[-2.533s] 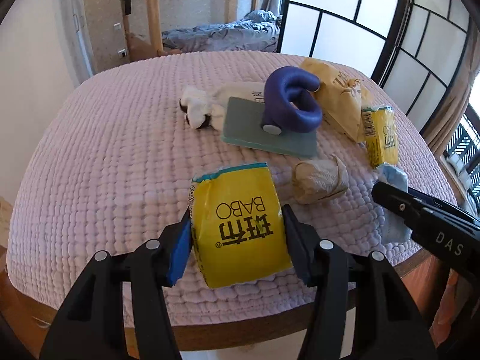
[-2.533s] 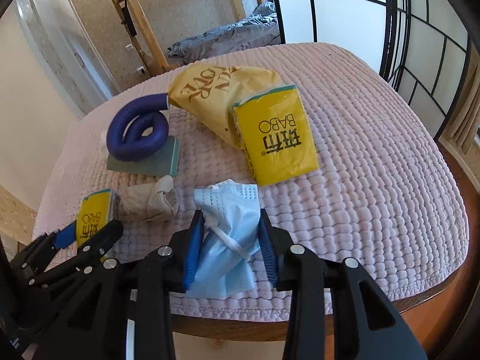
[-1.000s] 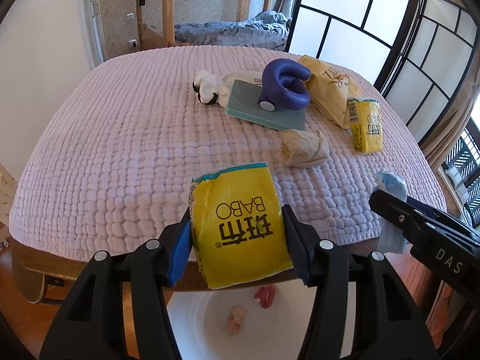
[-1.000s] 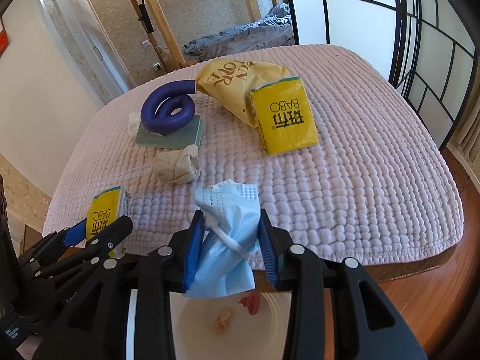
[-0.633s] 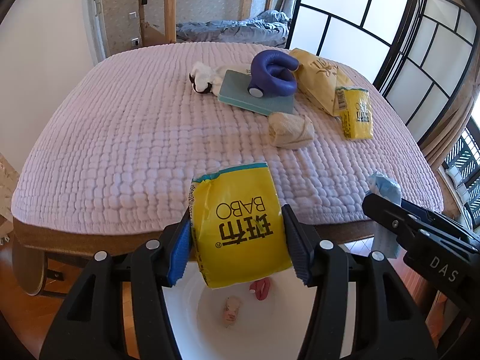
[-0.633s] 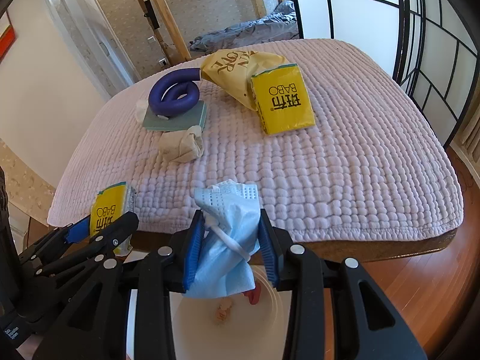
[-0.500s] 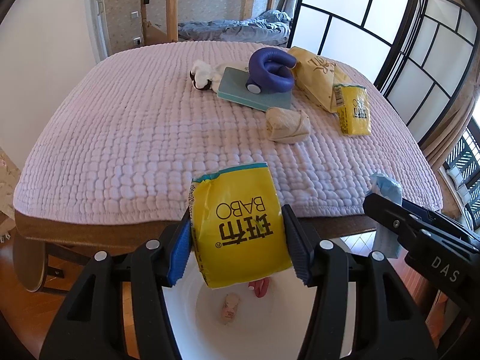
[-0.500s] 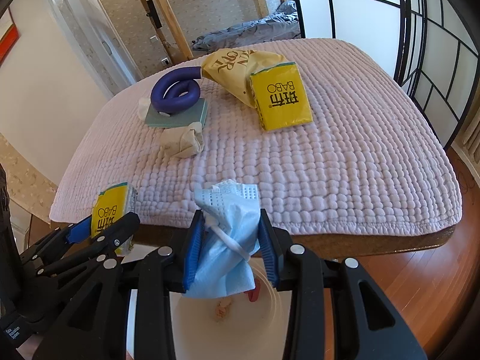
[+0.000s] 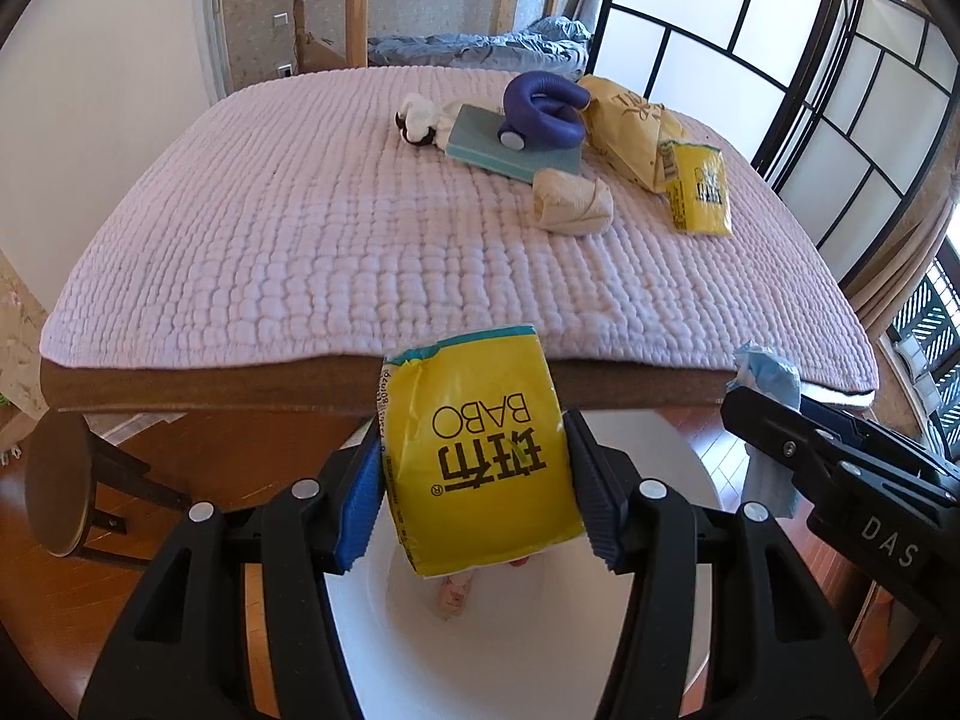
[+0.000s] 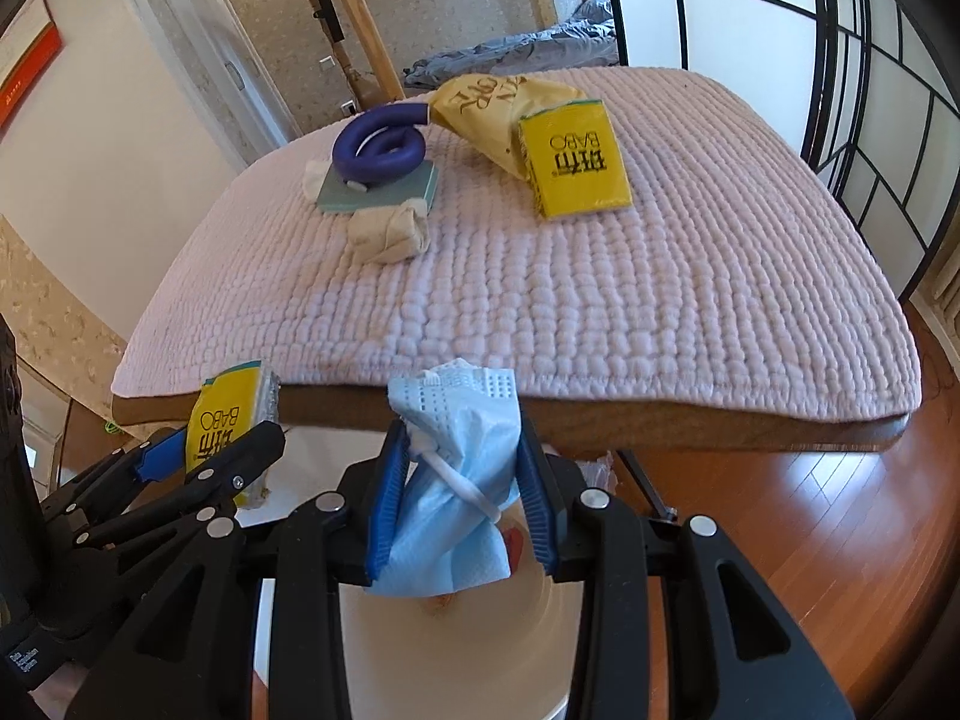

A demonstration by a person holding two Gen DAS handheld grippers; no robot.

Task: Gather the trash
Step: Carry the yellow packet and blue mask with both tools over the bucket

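My left gripper (image 9: 474, 474) is shut on a yellow tissue pack (image 9: 480, 456) printed BABO, held over a white bin (image 9: 540, 630) in front of the table's edge. Small scraps lie at the bin's bottom. My right gripper (image 10: 459, 501) is shut on a crumpled blue face mask (image 10: 459, 474), also above the white bin (image 10: 480, 648). The left gripper (image 10: 198, 450) with its yellow pack (image 10: 225, 420) shows at the left of the right wrist view. The mask (image 9: 768, 372) shows at the right of the left wrist view.
The pink quilted table (image 9: 300, 228) carries a second yellow pack (image 10: 573, 162), a yellow paper bag (image 10: 480, 102), a beige wad (image 10: 390, 231), a purple coiled tube (image 10: 381, 144) on a teal book (image 10: 360, 195) and a white cloth (image 9: 420, 117). A dark stool (image 9: 60, 486) stands on the left.
Both grippers have drawn back from the table with their loads, so the table's edge now lies ahead and the white bin sits under them. Neither grip has changed.
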